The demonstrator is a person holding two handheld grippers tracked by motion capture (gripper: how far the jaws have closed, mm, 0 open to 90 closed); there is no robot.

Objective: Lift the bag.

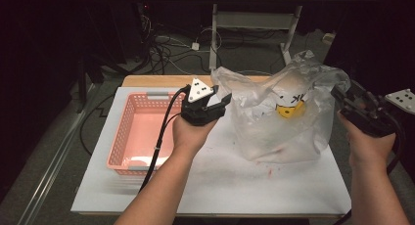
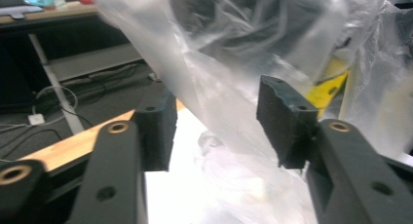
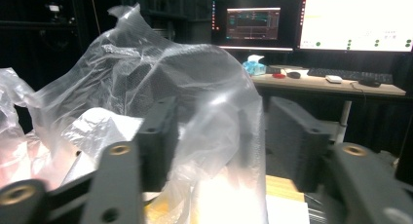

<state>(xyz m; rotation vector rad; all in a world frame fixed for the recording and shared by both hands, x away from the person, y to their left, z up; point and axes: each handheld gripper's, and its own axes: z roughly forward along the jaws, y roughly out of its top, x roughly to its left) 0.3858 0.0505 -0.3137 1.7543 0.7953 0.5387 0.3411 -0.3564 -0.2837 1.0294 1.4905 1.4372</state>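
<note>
A clear plastic bag (image 1: 279,112) stands crumpled on the white board (image 1: 220,186), right of centre. Inside it is a white and yellow item (image 1: 291,106) with black marks, its yellow part (image 2: 331,85) seen through the film. My left gripper (image 1: 220,101) is at the bag's upper left edge. In the left gripper view this gripper (image 2: 221,129) is open, with a fold of the bag (image 2: 219,83) running between its jaws. My right gripper (image 1: 340,98) is at the bag's upper right edge. In its own view it (image 3: 224,141) is open, with bag film (image 3: 195,87) bulging between the pads.
A pink slatted basket (image 1: 120,142) sits on the board's left side, beside the left forearm. The wooden table edge (image 1: 161,80) runs behind it. Cables (image 1: 166,49) and a desk frame (image 1: 254,19) lie on the floor beyond. Monitors (image 3: 355,19) glow on a far desk.
</note>
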